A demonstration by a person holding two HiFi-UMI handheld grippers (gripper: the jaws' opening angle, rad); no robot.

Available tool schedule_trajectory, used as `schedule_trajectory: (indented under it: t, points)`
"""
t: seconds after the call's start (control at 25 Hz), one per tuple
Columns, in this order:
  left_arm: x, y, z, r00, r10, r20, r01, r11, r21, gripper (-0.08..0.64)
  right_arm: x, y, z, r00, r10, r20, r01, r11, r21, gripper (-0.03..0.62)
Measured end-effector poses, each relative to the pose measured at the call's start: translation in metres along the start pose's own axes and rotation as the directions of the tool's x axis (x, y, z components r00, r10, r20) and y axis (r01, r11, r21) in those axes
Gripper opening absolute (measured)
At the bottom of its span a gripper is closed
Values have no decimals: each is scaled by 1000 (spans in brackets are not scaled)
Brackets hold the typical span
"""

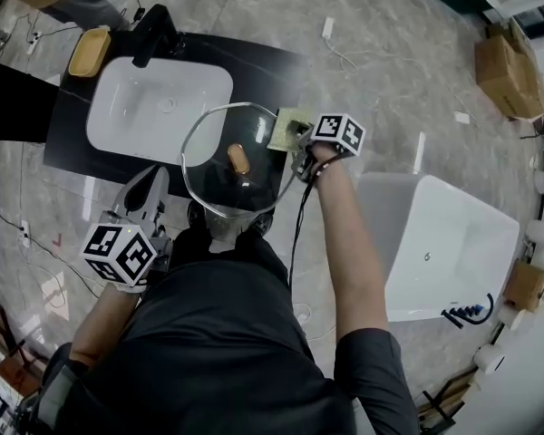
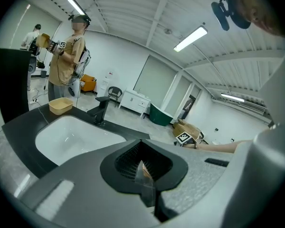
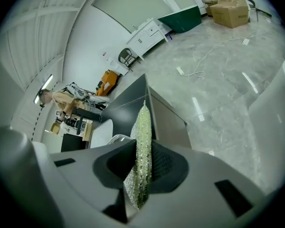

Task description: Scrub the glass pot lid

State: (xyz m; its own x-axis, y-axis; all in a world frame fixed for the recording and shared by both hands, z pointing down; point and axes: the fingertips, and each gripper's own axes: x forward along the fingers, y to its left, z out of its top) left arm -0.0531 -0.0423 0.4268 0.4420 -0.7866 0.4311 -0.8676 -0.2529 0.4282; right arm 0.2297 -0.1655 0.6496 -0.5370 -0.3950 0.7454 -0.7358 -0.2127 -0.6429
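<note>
Head view: the left tool (image 1: pixel 156 181), forearm drawn in near the body, holds the glass lid (image 1: pixel 231 161) over the surface's (image 1: pixel 71 116) front right corner. The right arm reaches straight forward, and the right tool (image 1: pixel 301 145) sets a sponge (image 1: pixel 288 130) at the lid's right rim.
Left gripper view: jaws closed on the lid's edge.
Right gripper view: jaws clamp the sponge edge-on.

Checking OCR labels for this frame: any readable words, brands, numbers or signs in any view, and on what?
No readable text in any of the three views.
Left marker cube: black-and-white square patterns only, no letters or digits.
Right marker cube: the same, patterns only.
Cardboard box: no print can be made out; too small to tell.
</note>
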Motion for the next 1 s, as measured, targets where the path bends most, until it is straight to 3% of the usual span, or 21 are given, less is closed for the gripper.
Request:
schedule_trajectory:
  t: [0.2,0.28,0.36,0.44,0.52,0.6,0.68,0.8,0.88,0.92,1.0]
  points:
    - [-4,7,4,1000,8,8,-8,1000,-10,0,-19,-15,9,999,-45,28,45,999,-6,66]
    - [-10,17,5,1000,19,14,-18,1000,-23,0,-25,3,19,997,-41,72,46,997,-63,66]
    - [-15,31,5,999,35,16,-35,999,-37,0,-21,44,25,996,16,86,-2,986,-164,66]
    - [-20,44,5,998,53,19,-51,997,-52,0,-3,97,17,994,105,9,-98,951,-292,66]
    - [-28,54,6,997,66,27,-64,996,-66,0,22,148,-4,980,150,-133,-193,885,-424,66]
    - [-36,63,8,996,83,40,-80,994,-78,0,51,185,-33,954,114,-277,-253,801,-542,66]
    - [-47,74,9,993,109,52,-104,990,-92,0,79,208,-67,912,28,-409,-303,718,-626,66]
    - [-64,91,11,985,159,64,-151,982,-113,0,107,224,-121,809,-88,-582,-410,625,-665,66]
    - [-72,103,9,979,191,65,-181,975,-127,0,117,224,-146,752,-148,-643,-455,589,-668,66]
    - [-75,108,6,977,204,63,-194,972,-134,0,120,220,-151,738,-168,-654,-458,586,-668,66]
    - [-78,113,2,974,221,57,-210,966,-147,0,124,209,-149,738,-179,-651,-435,611,-661,66]
